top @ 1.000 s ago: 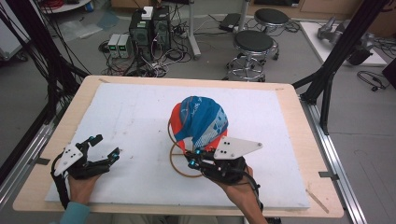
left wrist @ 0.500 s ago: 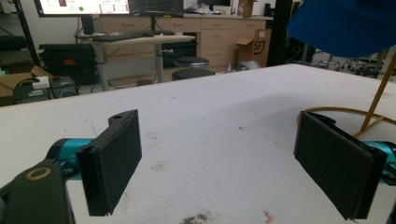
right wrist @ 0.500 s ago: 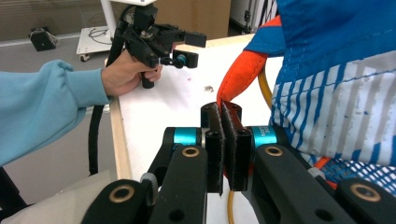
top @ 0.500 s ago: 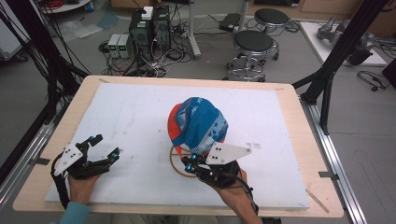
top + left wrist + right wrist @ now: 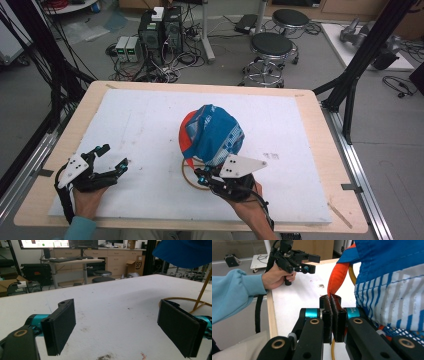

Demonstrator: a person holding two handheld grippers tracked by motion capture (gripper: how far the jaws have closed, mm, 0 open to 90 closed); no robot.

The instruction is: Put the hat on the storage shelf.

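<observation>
Now the right tongs (image 5: 201, 176) sit lower than a second ago, shut on the orange brim (image 5: 337, 277) of the blue cap (image 5: 212, 134), which has sunk with them over the yellow wire stand (image 5: 192, 175) mid-worktop (image 5: 125, 125). Left tongs (image 5: 112, 159) rest apart, empty, near the worktop's left edge. Seemingly the cap is being settled onto its stand.

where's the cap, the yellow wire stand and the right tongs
cap (image 5: 215, 135), high view, on its blue crown
yellow wire stand (image 5: 189, 179), high view, on its base ring
right tongs (image 5: 332, 305), right gripper view, between the closed tips
</observation>
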